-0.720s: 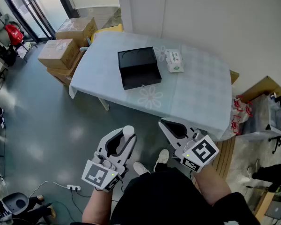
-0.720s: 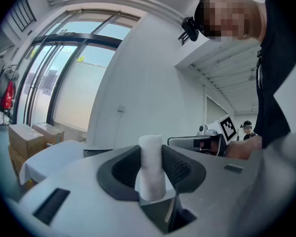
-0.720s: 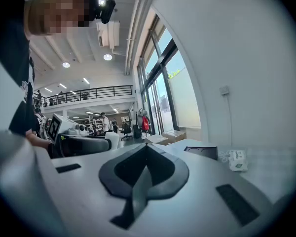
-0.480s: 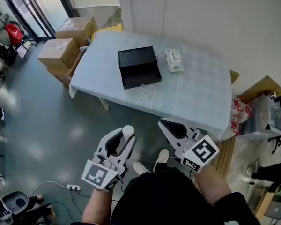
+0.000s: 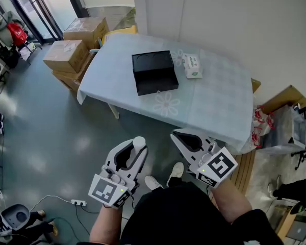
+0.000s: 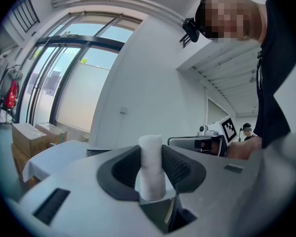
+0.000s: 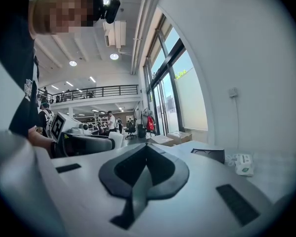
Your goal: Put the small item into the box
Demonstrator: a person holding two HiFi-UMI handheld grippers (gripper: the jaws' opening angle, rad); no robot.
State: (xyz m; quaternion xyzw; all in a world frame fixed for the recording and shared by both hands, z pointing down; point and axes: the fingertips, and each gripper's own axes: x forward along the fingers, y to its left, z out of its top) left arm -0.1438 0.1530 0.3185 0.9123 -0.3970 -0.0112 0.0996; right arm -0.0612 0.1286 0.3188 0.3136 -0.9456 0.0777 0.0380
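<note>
My left gripper (image 5: 136, 148) is held low in front of the person, over the floor and well short of the table. It is shut on a small white roll (image 5: 139, 142), which stands upright between the dark pads (image 6: 175, 164) in the left gripper view, where the white roll (image 6: 151, 167) fills the gap. My right gripper (image 5: 174, 135) is beside it, shut with nothing in it; its jaws meet at a point (image 7: 146, 147). The black box (image 5: 154, 73) lies open on the white table (image 5: 214, 101), far ahead of both grippers, and the box (image 7: 207, 154) also shows in the right gripper view.
A white tissue pack (image 5: 193, 66) lies just right of the box. Cardboard boxes (image 5: 66, 55) are stacked at the table's left end. A power strip (image 5: 79, 202) lies on the grey floor. Bags and clutter (image 5: 275, 126) stand right of the table.
The head view has shifted slightly, so the table and box sit a little further right. Both grippers keep the same pose and the roll stays gripped.
</note>
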